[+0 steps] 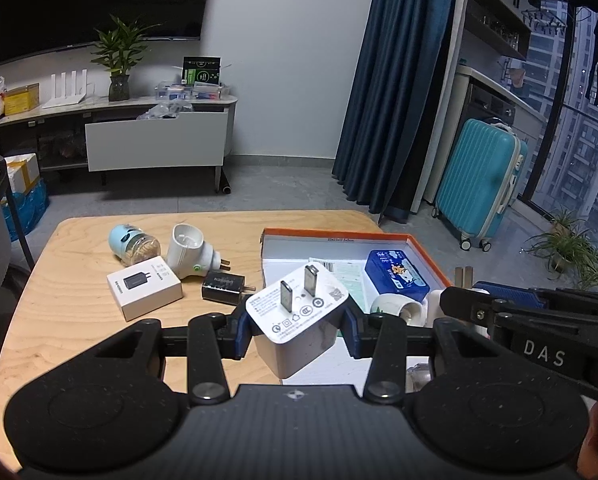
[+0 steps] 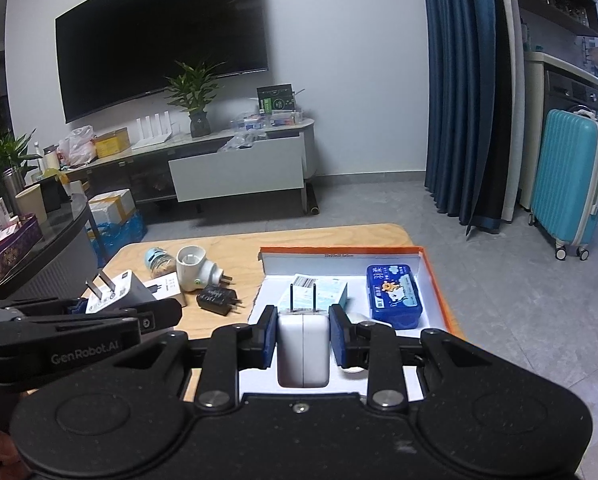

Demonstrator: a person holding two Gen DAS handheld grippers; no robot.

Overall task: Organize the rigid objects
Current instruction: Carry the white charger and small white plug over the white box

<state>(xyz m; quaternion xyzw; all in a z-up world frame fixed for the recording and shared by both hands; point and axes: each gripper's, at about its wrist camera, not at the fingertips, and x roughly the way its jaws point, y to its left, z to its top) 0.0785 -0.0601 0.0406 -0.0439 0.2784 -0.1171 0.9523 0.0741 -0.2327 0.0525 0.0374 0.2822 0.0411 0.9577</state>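
Left tongs (image 1: 298, 322) clamped a white square charger (image 1: 297, 312); right tongs (image 2: 303, 334) clamped a white rounded adapter (image 2: 302, 350) over the orange-rimmed box (image 2: 435, 280).

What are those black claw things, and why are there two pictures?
They are two hand-held grabbers; a person squeezes one in each hand. Each carries a camera looking forward along its jaws, so you get one picture per hand.

In the left-hand picture, the left grabber pinches a white charger, prongs up. In the right-hand picture, the right grabber has its jaws around another white plug over an orange-edged box; a small gap shows at the pads, so I cannot tell if it is gripping.

The box holds a blue case and some papers. On the wooden table lie a small white box, a black charger, a white plug-in gadget and a little jar on its side.
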